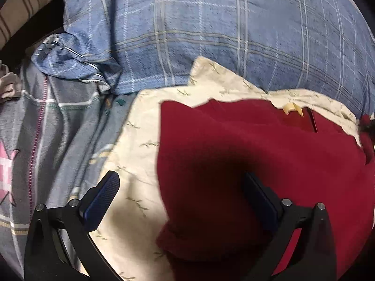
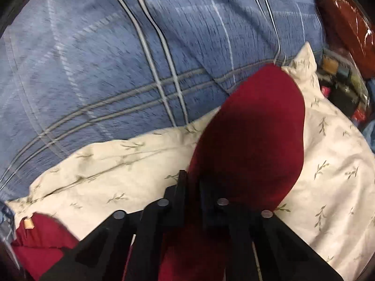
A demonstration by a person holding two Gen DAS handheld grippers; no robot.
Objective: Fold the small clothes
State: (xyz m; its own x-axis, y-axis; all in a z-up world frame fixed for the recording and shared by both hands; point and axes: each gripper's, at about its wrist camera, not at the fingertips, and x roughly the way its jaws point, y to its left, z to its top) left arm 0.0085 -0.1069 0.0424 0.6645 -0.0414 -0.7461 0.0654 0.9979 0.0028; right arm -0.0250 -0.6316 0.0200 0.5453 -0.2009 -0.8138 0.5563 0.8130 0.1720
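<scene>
Cream tag (image 1: 292, 109) on red garment (image 1: 257, 159), writing unreadable

**Cloth all round, hard plastic up close**

We see a matt red knit garment (image 1: 246, 145) on a cream printed cotton sheet (image 1: 140, 121). The blue checked quilt (image 1: 211, 35) looks soft and woven. Our left gripper (image 1: 180, 199) is matt black plastic with ribbed blue pads (image 1: 103, 201).
</scene>
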